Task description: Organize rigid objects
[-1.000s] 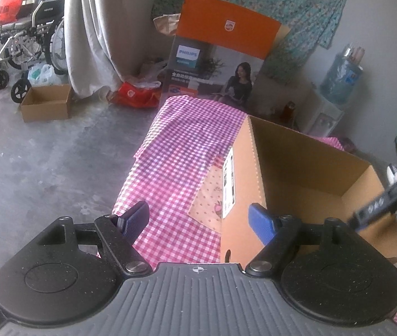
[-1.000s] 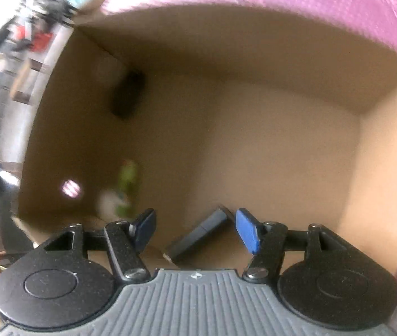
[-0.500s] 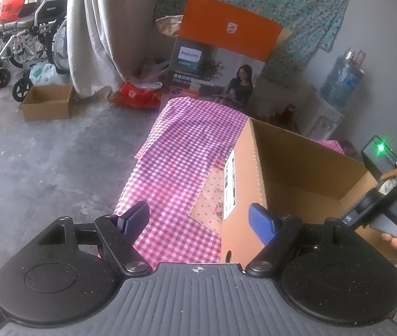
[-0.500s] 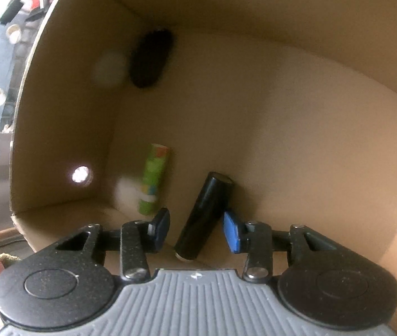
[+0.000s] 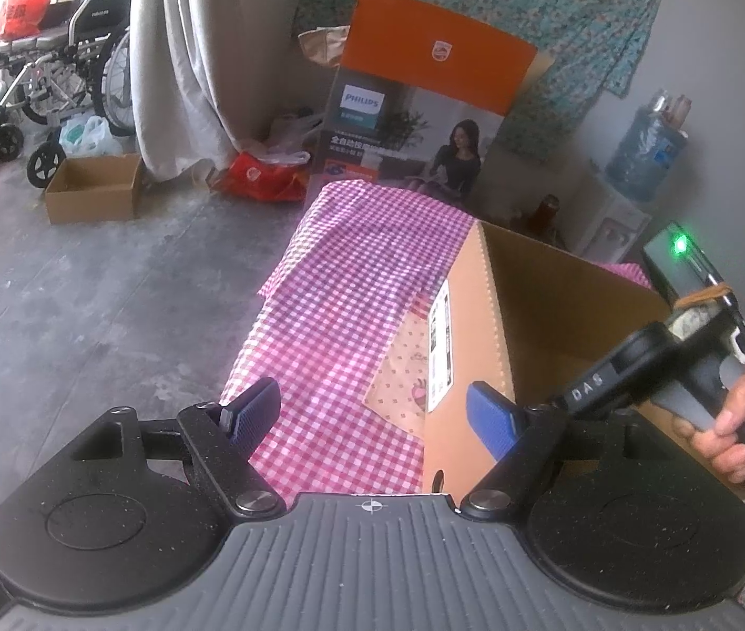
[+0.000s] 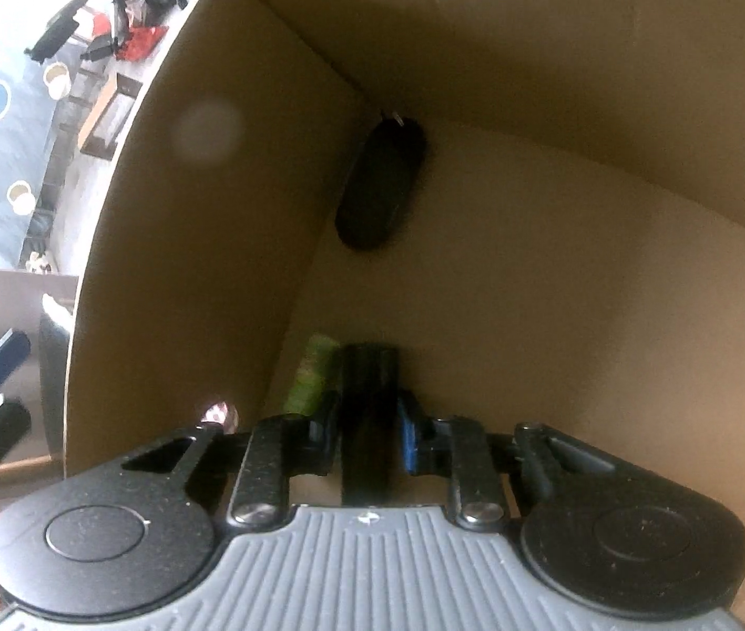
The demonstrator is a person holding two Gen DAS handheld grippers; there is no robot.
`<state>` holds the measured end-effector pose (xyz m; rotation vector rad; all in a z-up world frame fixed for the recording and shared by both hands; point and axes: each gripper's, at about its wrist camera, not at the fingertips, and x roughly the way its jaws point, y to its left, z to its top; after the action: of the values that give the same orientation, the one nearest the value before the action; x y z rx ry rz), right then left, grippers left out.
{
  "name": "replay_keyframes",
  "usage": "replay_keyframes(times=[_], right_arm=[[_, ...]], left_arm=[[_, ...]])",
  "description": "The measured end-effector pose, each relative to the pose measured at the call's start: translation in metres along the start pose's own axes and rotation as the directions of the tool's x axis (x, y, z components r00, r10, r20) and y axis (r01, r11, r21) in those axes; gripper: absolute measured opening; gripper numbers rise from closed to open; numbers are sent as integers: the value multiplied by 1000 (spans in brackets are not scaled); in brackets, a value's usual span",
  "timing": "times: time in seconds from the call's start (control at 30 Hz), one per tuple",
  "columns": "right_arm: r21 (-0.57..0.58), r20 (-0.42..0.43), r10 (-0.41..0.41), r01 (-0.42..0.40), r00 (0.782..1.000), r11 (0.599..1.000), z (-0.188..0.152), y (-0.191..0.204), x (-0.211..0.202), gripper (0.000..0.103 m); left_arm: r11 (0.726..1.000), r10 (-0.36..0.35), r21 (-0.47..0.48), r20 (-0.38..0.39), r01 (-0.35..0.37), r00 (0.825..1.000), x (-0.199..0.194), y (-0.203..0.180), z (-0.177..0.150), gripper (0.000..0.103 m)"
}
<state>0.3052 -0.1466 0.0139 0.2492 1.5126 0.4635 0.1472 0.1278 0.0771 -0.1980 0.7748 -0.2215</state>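
The right gripper (image 6: 367, 415) hides the black cylinder's (image 6: 369, 394) near end.

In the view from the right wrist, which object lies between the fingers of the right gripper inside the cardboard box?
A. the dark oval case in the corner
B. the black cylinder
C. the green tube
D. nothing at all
B: the fingers of the right gripper have just been closing and now press on both sides of the black cylinder, while the green tube lies beside it and the dark oval case stays far off in the corner of the brown cardboard box.
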Motion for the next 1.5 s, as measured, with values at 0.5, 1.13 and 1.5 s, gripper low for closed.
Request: replay_keyframes(times=[0.5, 1.13, 1.5], right_arm=[[135, 120, 105, -121, 987, 983, -1, -9, 4, 36], [31, 621, 245, -336, 745, 941, -230, -46, -148, 59], [256, 713, 17, -283, 701, 924, -339, -83, -57, 60]], left_arm=[[1000, 3, -3, 8, -3, 1000, -3, -1, -3, 78], [994, -81, 76, 33, 79, 996, -40, -36, -25, 80], [914, -183, 324, -206, 244, 961, -30, -107, -95, 84]])
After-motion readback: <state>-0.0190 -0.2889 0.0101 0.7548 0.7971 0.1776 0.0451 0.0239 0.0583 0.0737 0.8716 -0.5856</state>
